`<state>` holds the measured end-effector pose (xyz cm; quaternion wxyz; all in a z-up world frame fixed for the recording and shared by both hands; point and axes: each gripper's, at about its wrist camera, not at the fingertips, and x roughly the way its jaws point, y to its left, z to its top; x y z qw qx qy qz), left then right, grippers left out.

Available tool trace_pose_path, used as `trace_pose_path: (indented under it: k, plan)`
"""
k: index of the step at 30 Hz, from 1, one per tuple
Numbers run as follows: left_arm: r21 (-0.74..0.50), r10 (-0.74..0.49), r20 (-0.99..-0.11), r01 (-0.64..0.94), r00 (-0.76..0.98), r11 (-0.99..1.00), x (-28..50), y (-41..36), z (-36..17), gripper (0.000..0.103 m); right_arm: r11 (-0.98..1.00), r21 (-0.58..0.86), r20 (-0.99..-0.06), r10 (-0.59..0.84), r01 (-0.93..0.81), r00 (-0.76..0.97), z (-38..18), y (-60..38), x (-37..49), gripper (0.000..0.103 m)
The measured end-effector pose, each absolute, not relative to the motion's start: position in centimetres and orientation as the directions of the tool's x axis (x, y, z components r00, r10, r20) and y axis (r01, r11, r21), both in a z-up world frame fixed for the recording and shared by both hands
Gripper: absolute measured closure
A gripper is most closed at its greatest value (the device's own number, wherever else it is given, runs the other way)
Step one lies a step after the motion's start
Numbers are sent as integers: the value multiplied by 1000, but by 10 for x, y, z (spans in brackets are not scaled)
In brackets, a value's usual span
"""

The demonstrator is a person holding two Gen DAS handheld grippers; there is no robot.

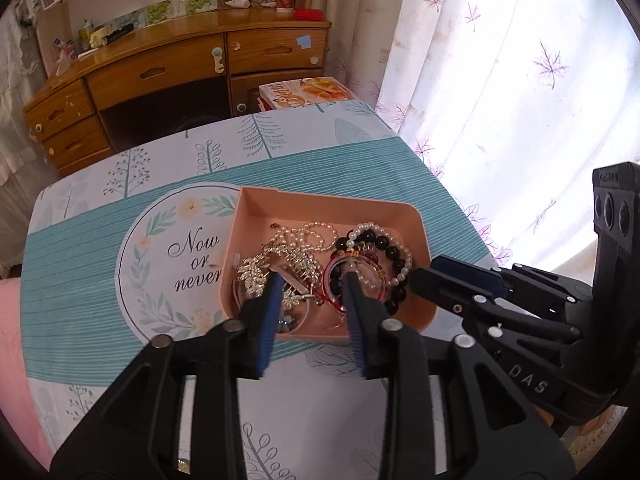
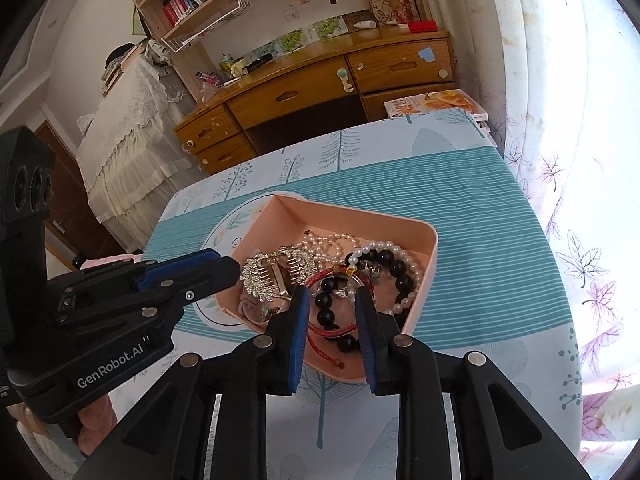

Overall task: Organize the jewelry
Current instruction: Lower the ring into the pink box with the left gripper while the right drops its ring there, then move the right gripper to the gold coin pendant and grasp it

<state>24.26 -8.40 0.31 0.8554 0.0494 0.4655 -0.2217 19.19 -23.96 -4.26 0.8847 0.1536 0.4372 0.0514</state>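
My left gripper [image 1: 310, 280] and right gripper [image 2: 330, 296] both hover parted and empty above the jewelry-filled shallow pink plastic tray [image 2: 430, 258].

The tray [image 1: 404, 210] was salmon pink; the tabletop [image 1: 80, 248] wore teal white-lined stripes and pale tree prints; the bracelet [image 2: 400, 270] mixed black and pearl-white beads.

The tray [image 1: 404, 210] looks like smooth matt pink plastic. Glossy black beads [image 2: 394, 268] and pearly ones catch light. The hair comb [image 2: 266, 270] is sparkling metal. The cloth [image 1: 320, 160] is printed fabric.
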Motion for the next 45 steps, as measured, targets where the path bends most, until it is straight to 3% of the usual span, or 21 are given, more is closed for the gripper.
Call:
trace_pose_path:
  k: [2, 23, 35, 45]
  plan:
    - [-129, -332, -813, 408, 478, 904, 237, -75, 5, 66, 948, 315, -754, 221, 44, 619, -41, -238, 188, 79]
    - [-74, -211, -809, 261, 549, 962, 123, 43, 5, 66, 982, 161, -765, 190, -103, 615, -17, -151, 104, 79]
    - [-41, -45, -791, 20, 610, 999, 103, 151, 33, 66, 965, 105, -762, 234, -241, 603, 18, -72, 107, 76]
    - [-60, -31, -836, -36, 548, 998, 103, 195, -5, 66, 927, 135, -843, 292, -349, 451, -24, 9, 130, 75]
